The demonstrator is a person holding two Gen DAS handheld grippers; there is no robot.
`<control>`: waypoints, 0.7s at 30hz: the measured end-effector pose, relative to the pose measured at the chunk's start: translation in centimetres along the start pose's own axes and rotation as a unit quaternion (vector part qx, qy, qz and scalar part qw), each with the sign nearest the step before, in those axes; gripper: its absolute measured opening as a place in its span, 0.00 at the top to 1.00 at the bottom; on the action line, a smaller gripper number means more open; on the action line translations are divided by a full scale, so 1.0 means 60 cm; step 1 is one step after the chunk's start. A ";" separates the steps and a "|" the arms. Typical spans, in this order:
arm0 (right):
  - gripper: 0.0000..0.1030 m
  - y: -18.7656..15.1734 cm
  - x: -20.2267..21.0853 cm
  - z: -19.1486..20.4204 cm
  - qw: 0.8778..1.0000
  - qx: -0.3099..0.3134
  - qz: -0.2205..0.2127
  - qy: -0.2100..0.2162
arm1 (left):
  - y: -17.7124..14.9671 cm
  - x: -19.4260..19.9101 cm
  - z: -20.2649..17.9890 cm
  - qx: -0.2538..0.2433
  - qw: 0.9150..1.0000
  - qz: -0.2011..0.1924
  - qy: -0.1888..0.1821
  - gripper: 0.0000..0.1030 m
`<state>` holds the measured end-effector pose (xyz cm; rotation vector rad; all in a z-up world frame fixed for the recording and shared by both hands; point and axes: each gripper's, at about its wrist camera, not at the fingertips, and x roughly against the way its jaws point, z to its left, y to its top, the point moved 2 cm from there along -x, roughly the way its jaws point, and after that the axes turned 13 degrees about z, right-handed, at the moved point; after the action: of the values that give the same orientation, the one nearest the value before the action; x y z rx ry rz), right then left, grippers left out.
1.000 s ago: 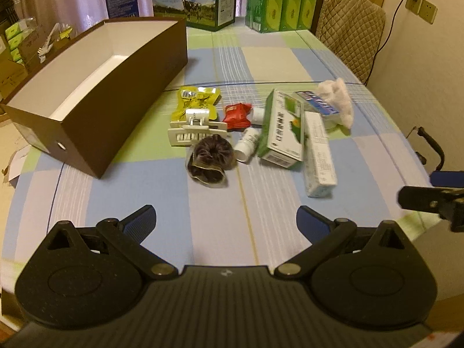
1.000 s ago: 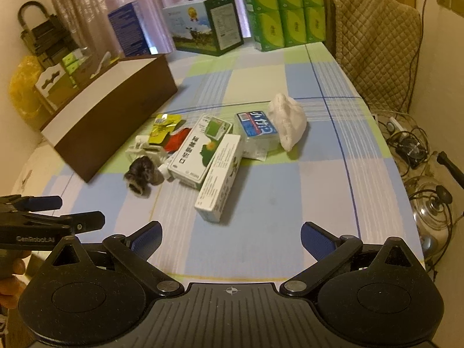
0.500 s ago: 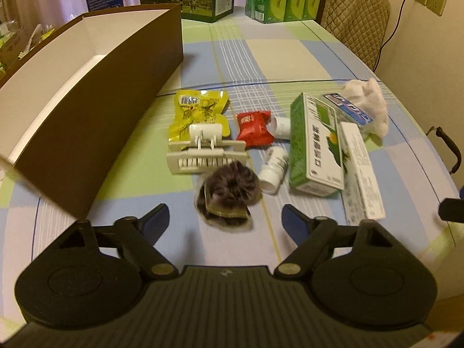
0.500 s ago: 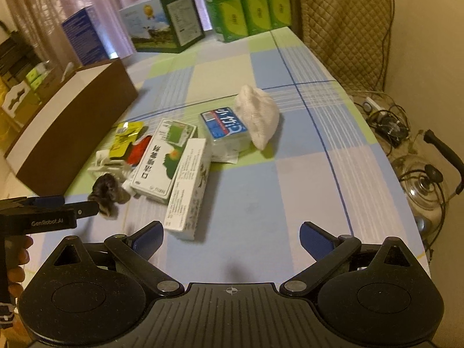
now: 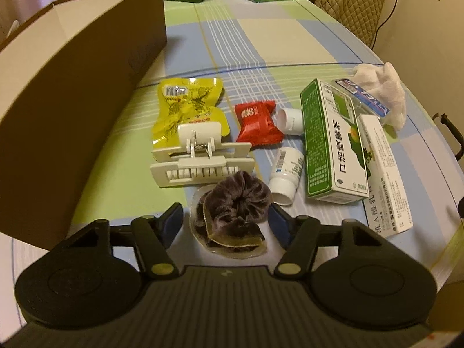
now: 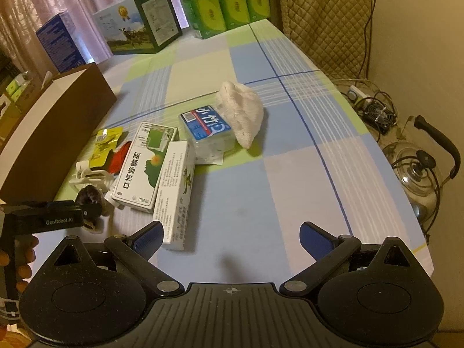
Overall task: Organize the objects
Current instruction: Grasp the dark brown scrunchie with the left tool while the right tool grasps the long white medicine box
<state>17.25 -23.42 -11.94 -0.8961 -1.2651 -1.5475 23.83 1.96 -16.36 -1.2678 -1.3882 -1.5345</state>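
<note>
My left gripper [image 5: 226,223] is open, its fingers on either side of a dark velvet scrunchie [image 5: 232,203] lying on the checked tablecloth. Behind the scrunchie lie a cream hair claw clip [image 5: 200,159], a yellow snack packet [image 5: 185,107], a red candy packet [image 5: 256,123], two small white bottles [image 5: 285,174], a green medicine box [image 5: 330,145] and a white ointment box [image 5: 382,174]. A brown open box [image 5: 66,92] stands at the left. My right gripper [image 6: 232,236] hangs open over bare cloth, with the white ointment box [image 6: 175,191] by its left finger.
A blue-labelled clear case [image 6: 207,129] and a white cloth bundle [image 6: 242,110] lie beyond the boxes. Cartons [image 6: 139,32] and green packs [image 6: 229,0] stand at the table's far end. A padded chair [image 6: 322,20] and a glass kettle [image 6: 420,174] are to the right.
My left gripper has moved forward and down, so the scrunchie now sits between its open fingers. My right gripper has come slightly closer to the table; its fingers stay open.
</note>
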 end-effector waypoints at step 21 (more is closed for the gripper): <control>0.44 0.054 -0.087 0.078 0.998 0.061 0.015 0.016 | -0.036 0.064 0.044 0.028 0.999 -0.034 -0.023 0.82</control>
<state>21.89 -17.98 -14.81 -0.8065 -1.3033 -1.4408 21.27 5.36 -13.45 -1.2401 -1.5059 -1.5093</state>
